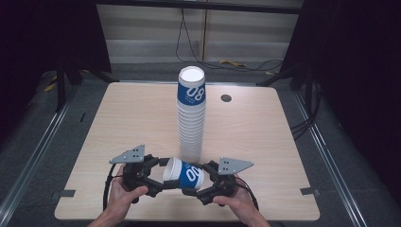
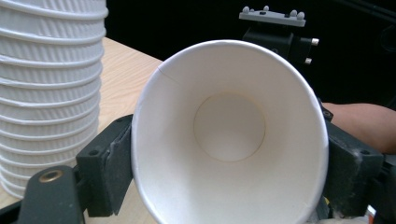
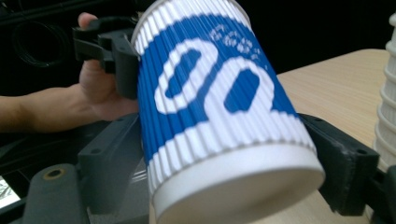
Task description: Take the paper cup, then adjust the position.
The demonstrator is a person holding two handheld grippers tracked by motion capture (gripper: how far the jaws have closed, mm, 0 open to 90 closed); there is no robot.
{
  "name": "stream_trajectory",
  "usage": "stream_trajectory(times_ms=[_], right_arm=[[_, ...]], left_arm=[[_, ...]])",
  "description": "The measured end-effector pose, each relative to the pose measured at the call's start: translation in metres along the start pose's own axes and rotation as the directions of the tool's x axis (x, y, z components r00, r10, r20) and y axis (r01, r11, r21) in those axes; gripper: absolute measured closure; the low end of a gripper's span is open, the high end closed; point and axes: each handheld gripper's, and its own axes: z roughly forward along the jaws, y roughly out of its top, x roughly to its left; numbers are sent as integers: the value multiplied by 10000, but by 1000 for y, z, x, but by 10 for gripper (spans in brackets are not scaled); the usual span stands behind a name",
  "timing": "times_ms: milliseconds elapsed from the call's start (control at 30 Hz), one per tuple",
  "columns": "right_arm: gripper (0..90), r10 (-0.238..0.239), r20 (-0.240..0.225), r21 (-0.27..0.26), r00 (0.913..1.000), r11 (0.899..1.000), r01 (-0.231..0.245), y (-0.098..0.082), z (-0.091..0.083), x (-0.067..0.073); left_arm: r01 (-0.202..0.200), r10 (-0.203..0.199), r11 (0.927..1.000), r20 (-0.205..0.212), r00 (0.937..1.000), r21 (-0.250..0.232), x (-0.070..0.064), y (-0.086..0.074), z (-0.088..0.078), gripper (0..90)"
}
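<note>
Both grippers clamp blue cup (image 1: 184, 173) sideways, left gripper view shows white inside

My light wood table (image 1: 132, 123) has a little dark round grommet (image 1: 226, 98) near its far edge, toward the right. Grey tape tabs (image 1: 65, 193) stick out at both near corners. On the floor behind, a black cable (image 1: 189, 42) trails past some yellow scraps (image 1: 231, 63). Metal rails (image 1: 33, 161) run down both sides.

The ribbed paper cup (image 3: 219, 116) is white with a blue band bearing white numerals; its interior (image 2: 229, 140) is plain white. The tall cup stack (image 1: 191, 113) is white, blue-banded on top. The wooden tabletop (image 1: 255, 137) is pale beige.
</note>
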Motion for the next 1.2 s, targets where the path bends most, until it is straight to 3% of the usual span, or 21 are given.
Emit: stream_trajectory(times_ms=[67, 300, 433, 467, 767, 867, 1000, 1200], right_arm=[[138, -9, 247, 317, 9997, 9995, 1, -2, 2, -2], [143, -92, 732, 926, 9973, 9957, 24, -4, 1, -2], [185, 634, 631, 1533, 9960, 9855, -724, -4, -3, -4], [169, 603, 754, 1596, 9953, 9846, -717, -5, -4, -4], [167, 624, 1263, 1534, 9900, 9848, -816, -5, -13, -7], [167, 754, 1591, 1579, 9844, 9823, -1008, -3, -17, -8], [161, 715, 1961, 1607, 9780, 9815, -1039, -3, -22, -11], [154, 821, 2277, 1621, 9702, 9793, -1210, -2, -27, -14]], left_arm=[[-52, 53, 10000, -91, 9999, 59, 1, 1, -2, 171], [-152, 153, 9999, -168, 9997, 30, 0, 5, -7, 178], [-250, 250, 9997, -284, 9993, 9, -1, 11, -12, 178], [-250, 250, 9997, -311, 9992, 1, 0, 12, -14, 178], [-423, 451, 9986, -925, 9947, 320, 3, 15, -20, 178], [-453, 497, 9981, -1106, 9926, 424, 4, 16, -24, 178], [-529, 631, 9962, -1565, 9857, 685, 8, 18, -29, 178], [-554, 743, 9933, -1940, 9782, 1012, 12, 18, -33, 178]])
